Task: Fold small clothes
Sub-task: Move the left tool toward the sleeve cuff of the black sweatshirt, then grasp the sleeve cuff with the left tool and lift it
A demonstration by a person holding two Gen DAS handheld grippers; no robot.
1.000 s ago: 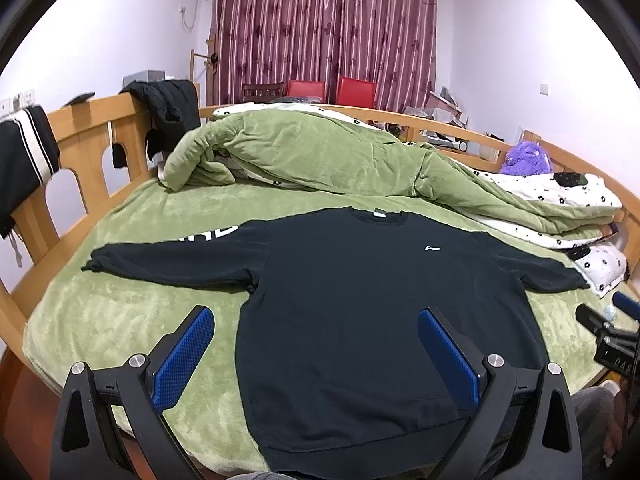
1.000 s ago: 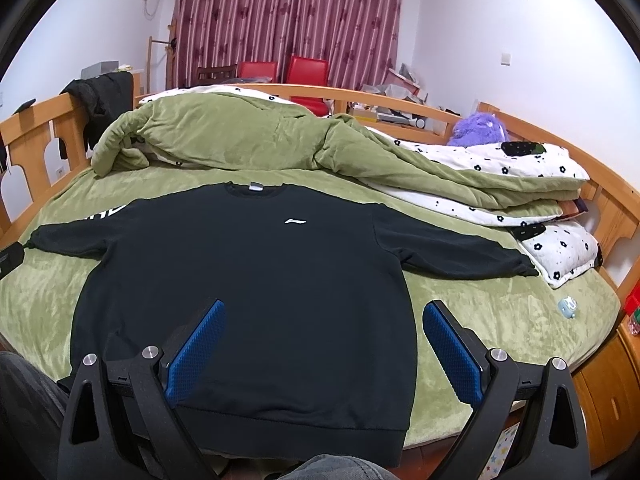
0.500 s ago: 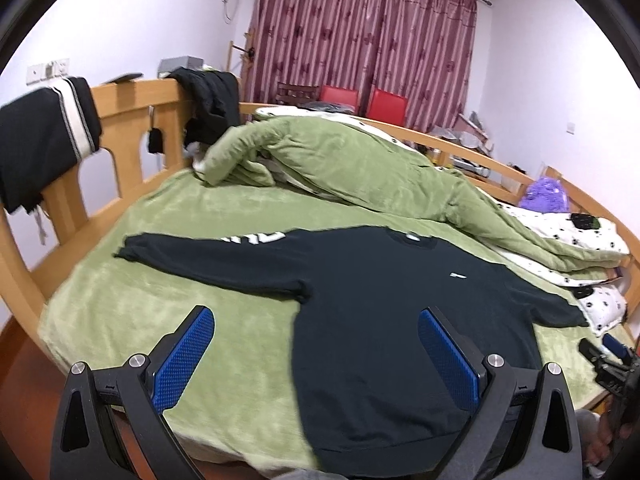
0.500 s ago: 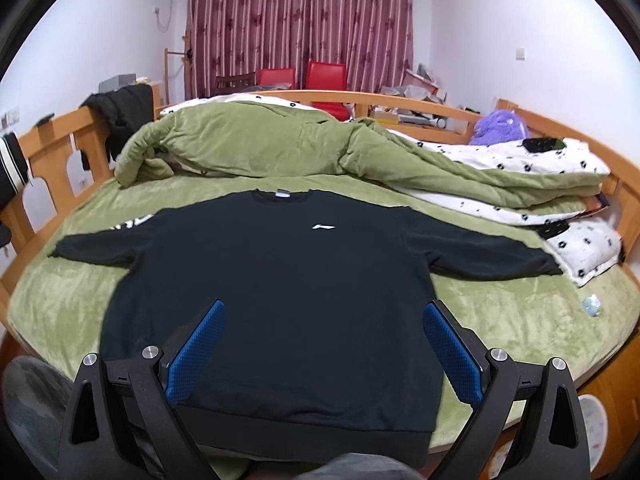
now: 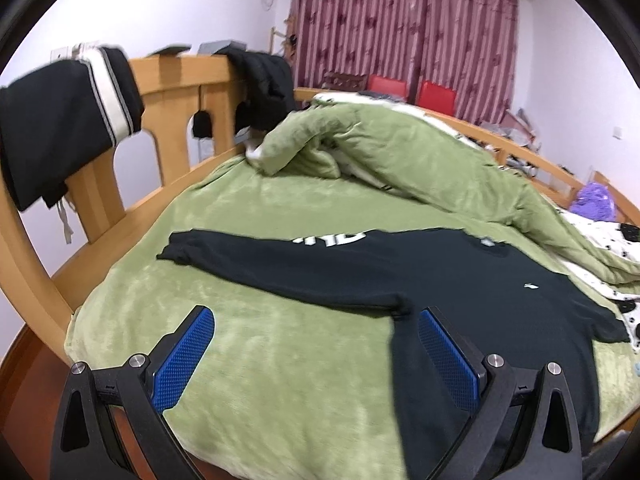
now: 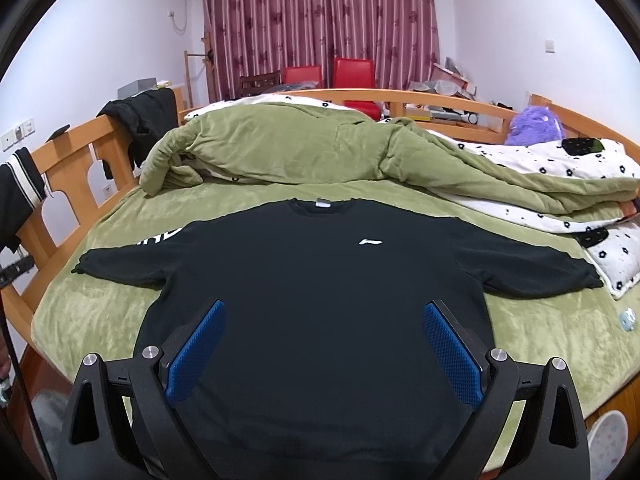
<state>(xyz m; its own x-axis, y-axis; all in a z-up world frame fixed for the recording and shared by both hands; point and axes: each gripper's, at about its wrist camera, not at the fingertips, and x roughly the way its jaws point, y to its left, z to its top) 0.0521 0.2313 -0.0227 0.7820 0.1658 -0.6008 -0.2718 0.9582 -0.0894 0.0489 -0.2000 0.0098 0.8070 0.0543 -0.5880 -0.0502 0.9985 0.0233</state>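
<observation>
A black long-sleeved sweatshirt lies flat and face up on the green bed cover, both sleeves spread out sideways. In the left wrist view the same sweatshirt runs to the right, with its left sleeve stretched toward the wooden bed frame. My left gripper is open above the cover, near the sleeve's underarm, holding nothing. Over the sweatshirt's lower body my right gripper hangs open and empty.
A bunched green quilt and a white flowered quilt fill the far half of the bed. A wooden bed rail curves along the left with dark clothes draped on it. A small round object lies at the right.
My left gripper has swung leftward and closer to the sleeve, so the bed rail now fills its view. The right gripper has shifted slightly left over the sweatshirt's body. Both stay open.
</observation>
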